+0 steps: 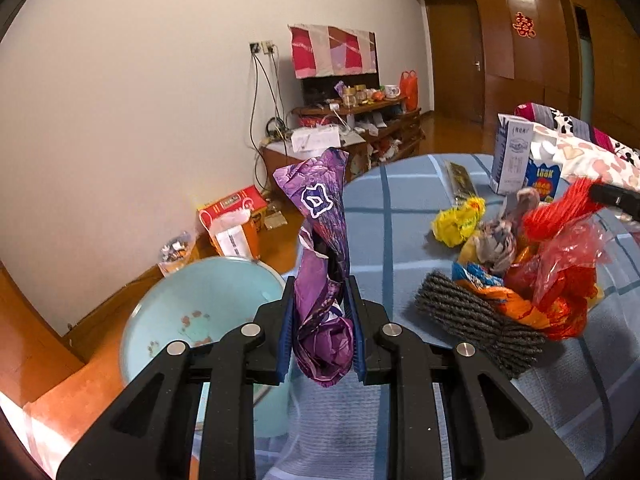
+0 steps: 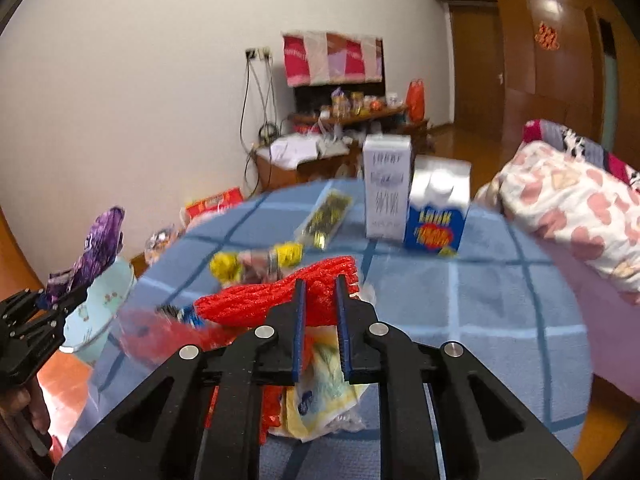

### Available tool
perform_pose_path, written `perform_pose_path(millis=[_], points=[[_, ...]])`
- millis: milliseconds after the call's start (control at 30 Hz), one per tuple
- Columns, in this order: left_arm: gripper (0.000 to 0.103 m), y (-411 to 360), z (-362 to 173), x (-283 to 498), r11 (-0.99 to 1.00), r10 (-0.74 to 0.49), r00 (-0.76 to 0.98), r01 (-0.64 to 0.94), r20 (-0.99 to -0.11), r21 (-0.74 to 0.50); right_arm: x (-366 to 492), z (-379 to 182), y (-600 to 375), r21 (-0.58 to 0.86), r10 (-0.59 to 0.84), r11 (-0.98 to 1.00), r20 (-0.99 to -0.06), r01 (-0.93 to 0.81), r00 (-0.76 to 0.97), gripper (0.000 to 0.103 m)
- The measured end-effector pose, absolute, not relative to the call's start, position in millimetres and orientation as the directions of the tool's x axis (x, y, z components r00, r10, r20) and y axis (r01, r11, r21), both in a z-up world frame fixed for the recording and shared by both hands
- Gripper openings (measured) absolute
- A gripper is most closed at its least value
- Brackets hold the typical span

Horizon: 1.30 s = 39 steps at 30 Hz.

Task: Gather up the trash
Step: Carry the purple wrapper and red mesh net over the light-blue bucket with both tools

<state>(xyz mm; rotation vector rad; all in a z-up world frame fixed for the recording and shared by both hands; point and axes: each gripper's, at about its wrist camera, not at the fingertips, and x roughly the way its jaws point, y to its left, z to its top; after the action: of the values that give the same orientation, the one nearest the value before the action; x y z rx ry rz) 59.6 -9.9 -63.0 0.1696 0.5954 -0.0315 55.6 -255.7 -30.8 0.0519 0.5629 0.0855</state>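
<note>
My left gripper (image 1: 322,292) is shut on a crumpled purple wrapper (image 1: 320,256) and holds it upright above the table edge, beside a pale blue bin (image 1: 192,308). It also shows at the left of the right wrist view (image 2: 60,298) with the wrapper (image 2: 96,252). My right gripper (image 2: 320,284) is shut on a red ridged plastic piece (image 2: 272,298) over a heap of wrappers (image 1: 552,280). A yellow wrapper (image 1: 460,220) lies on the blue checked table (image 1: 400,220).
Two cartons (image 2: 388,188) (image 2: 436,208) stand at the table's far side, with a flat dark packet (image 2: 326,220) beside them. A grey ribbed cloth (image 1: 472,316) lies by the heap. A heart-print quilt (image 2: 568,200) is on the right. A cluttered wooden cabinet (image 1: 352,128) stands by the wall.
</note>
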Motion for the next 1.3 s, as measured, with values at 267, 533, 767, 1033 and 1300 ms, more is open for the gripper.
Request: perform_pose_path(millis=[267,533,767,1033,1300], points=[[0.023,23,-50,52,0.990,0.054,0.818,0.030,-0.573,0.136,52,13,-238,0.061,0.091,0.996,-0.421,-0.073,0.903,0.015],[0.023,66,-56,50,0.983,0.149,0.799,-0.055,-0.583,0.176,62,11,-180,0.056,0.185,0.982,-0.410,-0.178,0.893,0.015],[0.023,92,-55,49,0.976,0.198,0.795,-0.105,-0.573,0.191,73,-5,-132,0.045,0.254,0.964,-0.430,-0.260,0.866,0.015],[0.024,111,-57,49,0.967,0.242,0.785,-0.146,-0.570,0.209,85,-17,-94,0.024,0.295,0.948,-0.449,-0.319,0.843,0.015],[0.024,124,-65,54,0.956,0.282,0.764,-0.174,-0.581,0.235,106,-32,-69,0.010,0.315,0.935,-0.479,-0.354,0.820,0.015]])
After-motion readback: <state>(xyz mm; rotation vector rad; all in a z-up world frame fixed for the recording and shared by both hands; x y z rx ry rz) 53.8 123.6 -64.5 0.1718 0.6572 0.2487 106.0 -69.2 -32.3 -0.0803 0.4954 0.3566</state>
